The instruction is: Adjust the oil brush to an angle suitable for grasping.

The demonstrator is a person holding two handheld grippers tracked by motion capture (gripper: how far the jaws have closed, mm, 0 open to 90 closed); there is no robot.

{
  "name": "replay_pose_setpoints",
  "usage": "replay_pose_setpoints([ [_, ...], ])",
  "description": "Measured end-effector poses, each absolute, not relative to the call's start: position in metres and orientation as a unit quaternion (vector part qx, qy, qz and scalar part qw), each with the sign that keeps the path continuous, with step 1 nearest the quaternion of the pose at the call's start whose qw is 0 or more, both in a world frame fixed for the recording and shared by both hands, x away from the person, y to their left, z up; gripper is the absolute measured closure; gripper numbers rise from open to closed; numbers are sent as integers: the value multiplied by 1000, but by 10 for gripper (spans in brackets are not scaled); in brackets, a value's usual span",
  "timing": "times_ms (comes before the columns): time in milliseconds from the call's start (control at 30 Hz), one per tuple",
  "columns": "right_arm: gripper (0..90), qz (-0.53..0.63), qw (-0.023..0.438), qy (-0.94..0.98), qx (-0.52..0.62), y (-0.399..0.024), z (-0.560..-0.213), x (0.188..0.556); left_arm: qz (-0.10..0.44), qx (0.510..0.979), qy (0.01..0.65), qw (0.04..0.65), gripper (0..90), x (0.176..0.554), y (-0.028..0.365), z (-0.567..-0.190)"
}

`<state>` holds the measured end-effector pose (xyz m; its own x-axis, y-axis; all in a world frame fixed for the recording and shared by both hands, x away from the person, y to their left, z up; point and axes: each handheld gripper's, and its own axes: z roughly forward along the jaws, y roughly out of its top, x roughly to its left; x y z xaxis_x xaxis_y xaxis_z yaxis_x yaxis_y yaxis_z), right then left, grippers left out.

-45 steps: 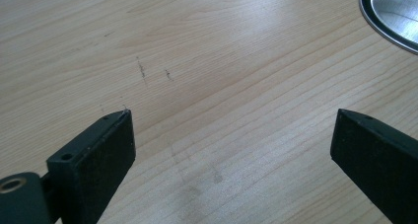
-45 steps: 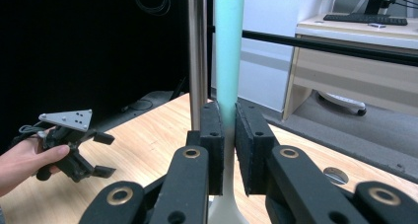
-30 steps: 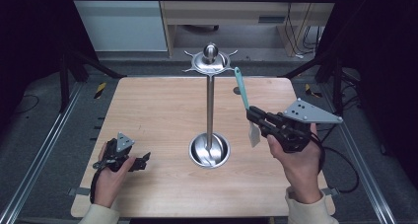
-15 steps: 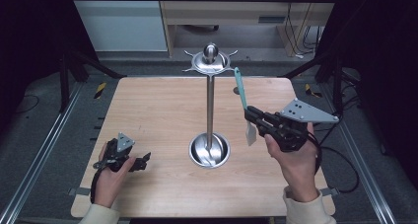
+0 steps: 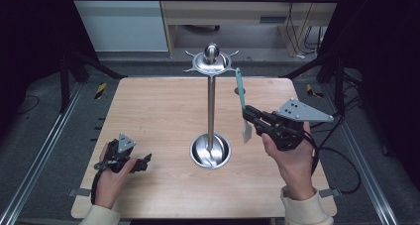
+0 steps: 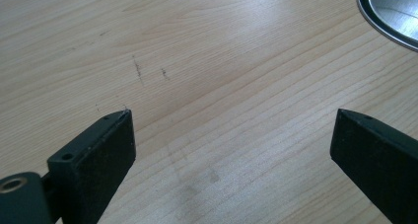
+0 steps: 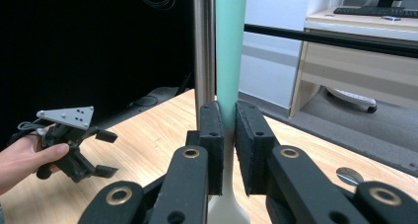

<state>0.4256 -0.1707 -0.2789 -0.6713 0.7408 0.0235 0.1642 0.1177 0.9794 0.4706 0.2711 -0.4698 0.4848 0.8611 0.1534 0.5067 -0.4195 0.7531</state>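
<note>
Your wooden table (image 5: pixel 148 106) carries a steel stand (image 5: pixel 211 111). Its round base (image 5: pixel 210 150) sits centrally, nearer your edge.

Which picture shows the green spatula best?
The high view: there the whole spatula shows, from its green handle down to the pale blade, held upright in the right tool beside the metal stand. The right gripper view gives just a close stretch of handle clamped between the jaws.

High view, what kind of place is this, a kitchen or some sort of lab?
Probably a lab or recording workspace, not a kitchen: a bare wooden table framed by metal rails, a desk with trailing cables behind it, and a person's hands working handheld grippers beside a metal utensil stand.
</note>
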Motion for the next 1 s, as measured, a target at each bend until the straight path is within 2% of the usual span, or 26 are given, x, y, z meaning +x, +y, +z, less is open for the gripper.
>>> replay_pose_setpoints([
  [300,830,577,251,708,320,-165,-281,432,272,796,431,327,31,470,272,-470],
  [333,843,577,251,709,318,-165,-281,433,272,796,431,328,31,470,273,-469],
  [367,900,577,250,710,317,-165,-281,433,272,795,431,328,31,470,273,-469],
  [800,900,573,248,706,333,-162,-289,449,271,796,431,328,31,470,272,-470],
  [967,874,551,269,706,354,-167,-291,449,272,796,431,328,31,470,272,-470],
  [1000,838,540,285,703,365,-171,-291,449,271,796,430,328,31,471,272,-470],
])
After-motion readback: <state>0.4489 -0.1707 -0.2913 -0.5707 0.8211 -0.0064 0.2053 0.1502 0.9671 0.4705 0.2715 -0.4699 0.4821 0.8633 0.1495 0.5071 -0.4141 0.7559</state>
